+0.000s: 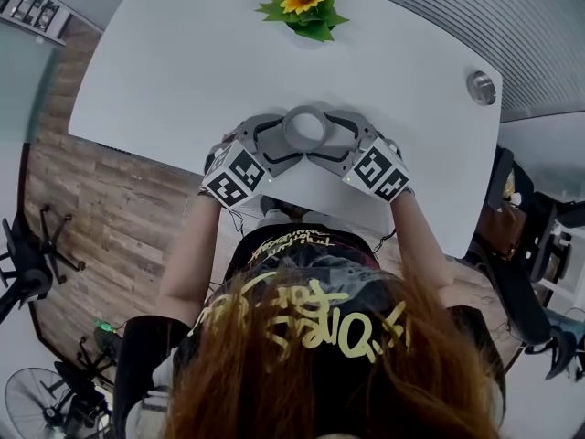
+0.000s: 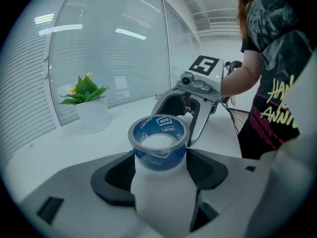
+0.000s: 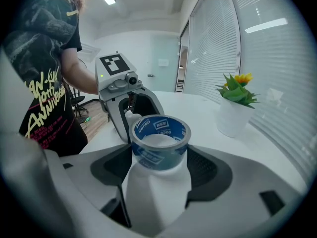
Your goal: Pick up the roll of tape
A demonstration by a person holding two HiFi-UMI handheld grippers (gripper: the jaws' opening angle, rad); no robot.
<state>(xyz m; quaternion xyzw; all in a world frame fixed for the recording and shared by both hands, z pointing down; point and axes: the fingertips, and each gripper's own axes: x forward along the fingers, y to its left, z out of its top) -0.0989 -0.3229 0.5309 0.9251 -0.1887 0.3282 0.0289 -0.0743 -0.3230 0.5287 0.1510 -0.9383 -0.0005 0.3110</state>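
Note:
A roll of clear tape with a blue printed core stands on the white table close to its near edge. My two grippers meet around it from opposite sides. The left gripper comes in from the left, the right gripper from the right. In the left gripper view the roll sits between my dark pads, which touch its sides, and the right gripper faces me behind it. The right gripper view shows the roll likewise pressed between pads, with the left gripper beyond.
A potted sunflower plant stands at the table's far edge, also seen as a white pot. A round metal grommet sits at the table's right. Chairs and a fan stand on the wood floor at left.

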